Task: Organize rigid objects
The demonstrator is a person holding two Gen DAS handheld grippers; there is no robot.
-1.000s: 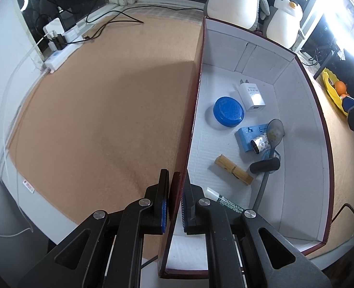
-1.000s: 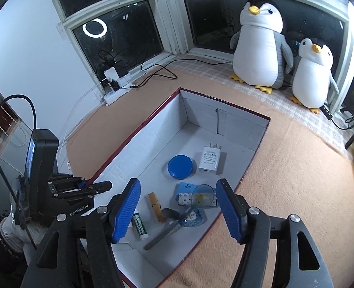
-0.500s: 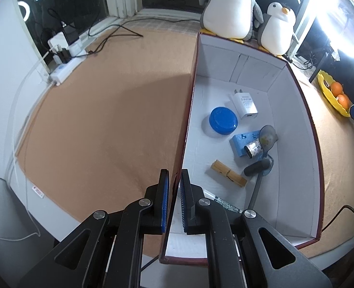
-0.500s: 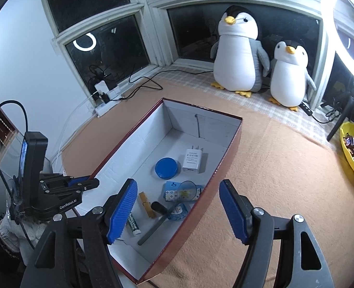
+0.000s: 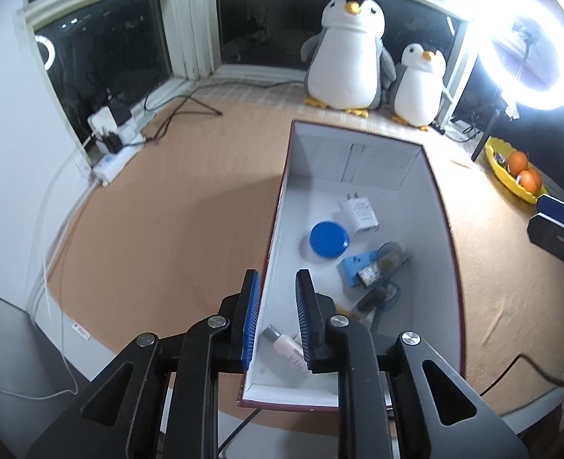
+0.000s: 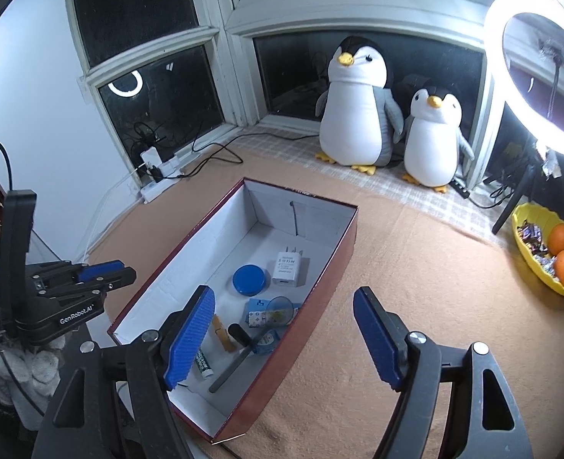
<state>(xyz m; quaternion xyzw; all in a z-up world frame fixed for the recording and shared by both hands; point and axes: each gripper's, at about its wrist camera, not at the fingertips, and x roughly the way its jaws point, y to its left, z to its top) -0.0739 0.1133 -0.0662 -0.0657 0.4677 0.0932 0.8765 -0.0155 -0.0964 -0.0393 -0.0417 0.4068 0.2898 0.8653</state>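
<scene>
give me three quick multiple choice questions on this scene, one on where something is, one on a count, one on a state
1. Where does the white charger lie?
A. inside the box
B. on the mat beside the box
C. in the yellow bowl

2. How many plush penguins stand by the window?
A. one
B. two
C. three

3. How does the right gripper stand?
A. shut on the box wall
B. shut on the blue lid
C. open, holding nothing

Answers:
1. A: the charger rests on the white floor of the box, next to the blue lid.
2. B: a large penguin and a small penguin sit side by side.
3. C: its fingers stand wide apart with nothing pressed between them.
</scene>
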